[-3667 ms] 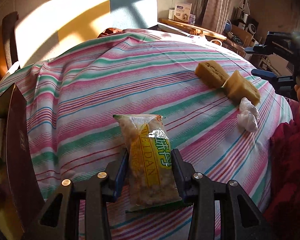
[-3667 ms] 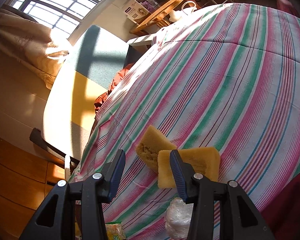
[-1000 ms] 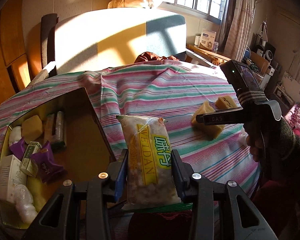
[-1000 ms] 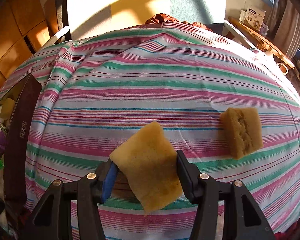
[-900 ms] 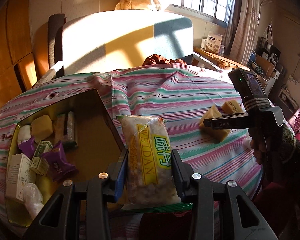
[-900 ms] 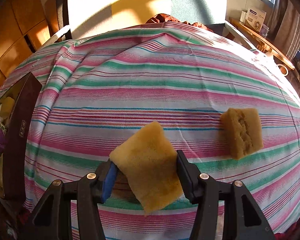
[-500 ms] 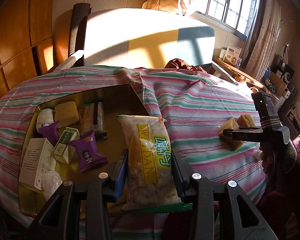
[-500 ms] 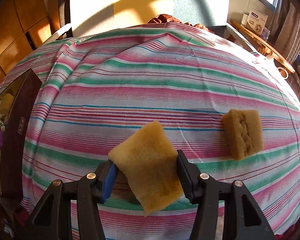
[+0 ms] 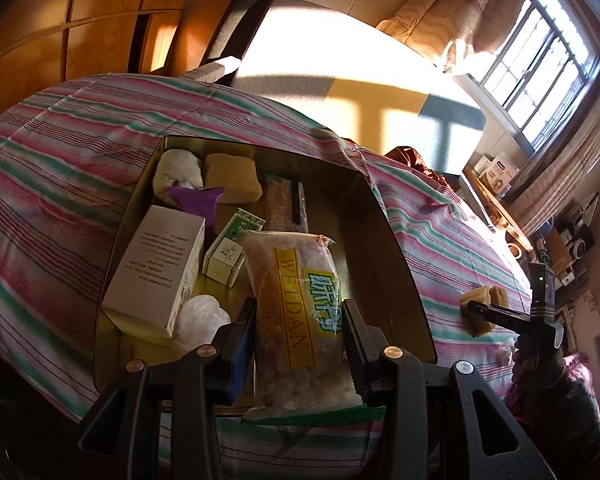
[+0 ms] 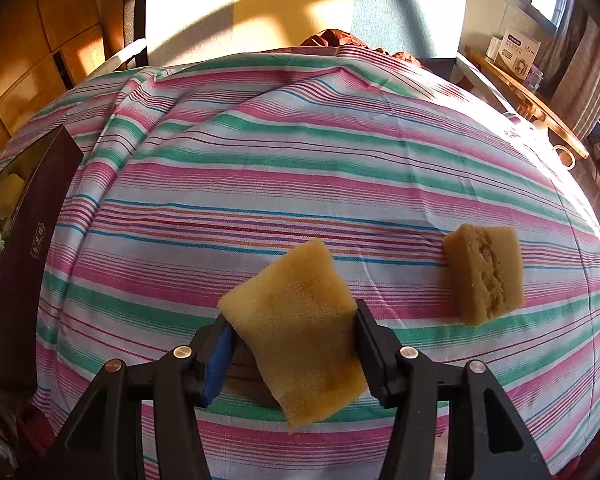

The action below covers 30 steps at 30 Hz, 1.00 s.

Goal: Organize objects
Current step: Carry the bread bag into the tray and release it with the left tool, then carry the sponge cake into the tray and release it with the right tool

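Snack packet [image 9: 300, 312] clenched in left tool [image 9: 300, 334], hovering above open box [image 9: 388, 240]. Yellow sponge [image 10: 300, 332] gripped by right tool [image 10: 290, 346]; second sponge [image 10: 484, 274] lying on striped cloth [image 10: 300, 160].

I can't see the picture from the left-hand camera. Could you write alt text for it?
The left gripper is shut on a clear snack bag with a yellow WEIDAN label, held above an open box of boxes, wrappers and sponges on a striped cloth. At far right, the right gripper holds a yellow sponge.
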Available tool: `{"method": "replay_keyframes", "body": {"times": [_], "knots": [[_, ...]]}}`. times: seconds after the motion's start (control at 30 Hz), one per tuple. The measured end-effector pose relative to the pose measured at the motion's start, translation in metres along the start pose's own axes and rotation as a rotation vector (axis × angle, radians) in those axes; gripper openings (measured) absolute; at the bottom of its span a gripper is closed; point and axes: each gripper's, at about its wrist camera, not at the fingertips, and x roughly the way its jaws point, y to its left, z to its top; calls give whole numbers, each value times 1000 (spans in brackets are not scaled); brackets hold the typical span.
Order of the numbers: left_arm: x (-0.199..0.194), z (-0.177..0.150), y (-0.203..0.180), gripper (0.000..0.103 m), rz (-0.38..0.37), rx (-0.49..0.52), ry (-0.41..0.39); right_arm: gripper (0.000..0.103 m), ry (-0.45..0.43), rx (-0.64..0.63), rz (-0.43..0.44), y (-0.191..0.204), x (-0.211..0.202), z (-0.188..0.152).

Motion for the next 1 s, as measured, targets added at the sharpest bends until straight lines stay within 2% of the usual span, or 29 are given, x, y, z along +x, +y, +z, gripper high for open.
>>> {"method": "replay_keyframes", "body": {"times": [0.17, 0.27, 0.33, 0.43, 1.0], "knots": [[26, 1, -22, 42, 31, 132, 14, 56, 0, -4, -3, 1, 0, -1], [47, 0, -29, 43, 86, 207, 48, 56, 0, -8, -6, 1, 0, -1], [59, -4, -26, 43, 117, 218, 84, 56, 0, -7, -6, 2, -1, -1], [62, -9, -17, 52, 125, 190, 114, 56, 0, -8, -7, 2, 0, 0], [13, -6, -28, 53, 249, 206, -52, 55, -5, -20, -26, 5, -3, -1]]}}
